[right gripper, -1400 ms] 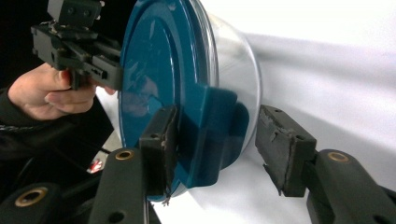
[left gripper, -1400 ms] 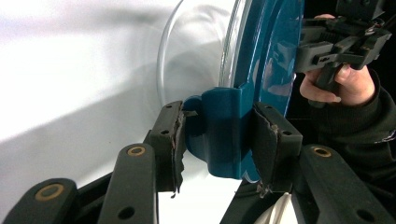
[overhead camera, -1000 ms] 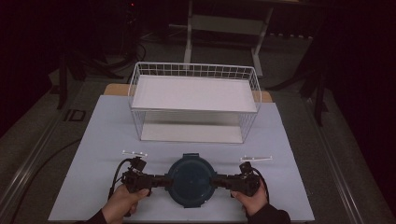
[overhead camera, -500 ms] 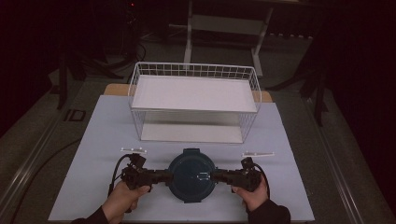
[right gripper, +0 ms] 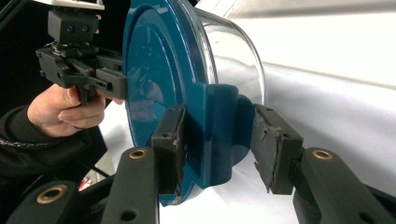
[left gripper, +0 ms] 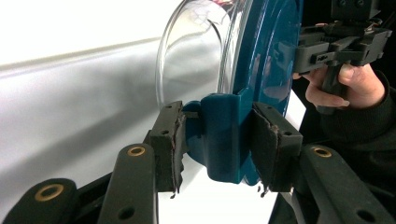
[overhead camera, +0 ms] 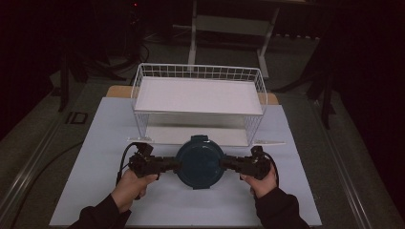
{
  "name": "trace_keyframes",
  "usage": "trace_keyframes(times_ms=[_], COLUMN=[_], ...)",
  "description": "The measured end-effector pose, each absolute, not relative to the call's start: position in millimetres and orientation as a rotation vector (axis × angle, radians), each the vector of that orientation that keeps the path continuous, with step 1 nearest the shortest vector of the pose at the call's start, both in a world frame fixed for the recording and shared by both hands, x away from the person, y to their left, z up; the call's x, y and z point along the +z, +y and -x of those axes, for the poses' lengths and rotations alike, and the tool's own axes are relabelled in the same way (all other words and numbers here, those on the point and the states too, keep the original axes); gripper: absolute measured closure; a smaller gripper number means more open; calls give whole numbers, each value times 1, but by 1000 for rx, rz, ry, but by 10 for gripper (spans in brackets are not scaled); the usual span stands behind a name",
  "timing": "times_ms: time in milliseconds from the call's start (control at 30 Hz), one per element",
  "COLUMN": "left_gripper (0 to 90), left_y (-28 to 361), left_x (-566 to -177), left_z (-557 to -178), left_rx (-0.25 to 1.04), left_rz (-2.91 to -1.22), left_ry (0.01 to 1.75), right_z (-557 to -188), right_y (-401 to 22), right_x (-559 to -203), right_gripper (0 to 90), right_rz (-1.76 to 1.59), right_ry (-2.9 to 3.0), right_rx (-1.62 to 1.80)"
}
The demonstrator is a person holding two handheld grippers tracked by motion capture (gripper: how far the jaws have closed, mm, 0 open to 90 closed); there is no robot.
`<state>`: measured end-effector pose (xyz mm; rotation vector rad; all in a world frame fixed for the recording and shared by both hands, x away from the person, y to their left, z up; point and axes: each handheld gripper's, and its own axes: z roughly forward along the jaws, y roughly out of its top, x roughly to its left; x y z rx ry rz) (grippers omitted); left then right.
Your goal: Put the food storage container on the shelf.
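A round container [overhead camera: 199,162] with a teal lid and a clear bowl [left gripper: 196,51] is held between my two grippers, just in front of the white wire rack [overhead camera: 198,95]. My left gripper [overhead camera: 173,165] is shut on the teal latch tab [left gripper: 219,135] at the lid's left side, with both pads [left gripper: 169,140] pressed against it. My right gripper [overhead camera: 225,164] is shut on the opposite latch tab [right gripper: 219,135]. The clear bowl [right gripper: 233,51] looks empty. Each gripper view shows the other hand and gripper beyond the lid.
The wire rack has a white upper shelf and an open space under it, reaching the container's far side. A pale mat [overhead camera: 105,143] covers the table. Dark floor, cables and stands surround the table.
Both grippers and the container have moved away from the person, toward the rack's front. The grip on both latch tabs has stayed the same.
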<state>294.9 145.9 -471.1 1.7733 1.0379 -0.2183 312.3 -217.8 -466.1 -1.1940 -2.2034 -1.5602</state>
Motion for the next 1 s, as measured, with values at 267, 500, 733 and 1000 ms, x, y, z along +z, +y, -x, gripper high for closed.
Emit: trace_keyframes(times_ms=[267,500,733,1000], left_gripper=[566,566,564,562], left_y=[142,143,144,144], left_x=[-474,-478,-485,-495], left_z=[-315,-339,-352,-371], left_rx=[-178,-167,-148,-158], left_rz=[-1750,-1755,-1758,-1720], left_ry=[1012,1016,1034,1067], right_z=[-332,-354,-369,-388], right_y=[-221,-220,-217,-216], right_x=[-464,-470,-479,-490], right_gripper=[562,562,561,560], right_rz=[1185,1205,1217,1252], right_ry=[-2231,-2233,-2233,-2219], right_rx=[-1608,-1609,-1600,-1612])
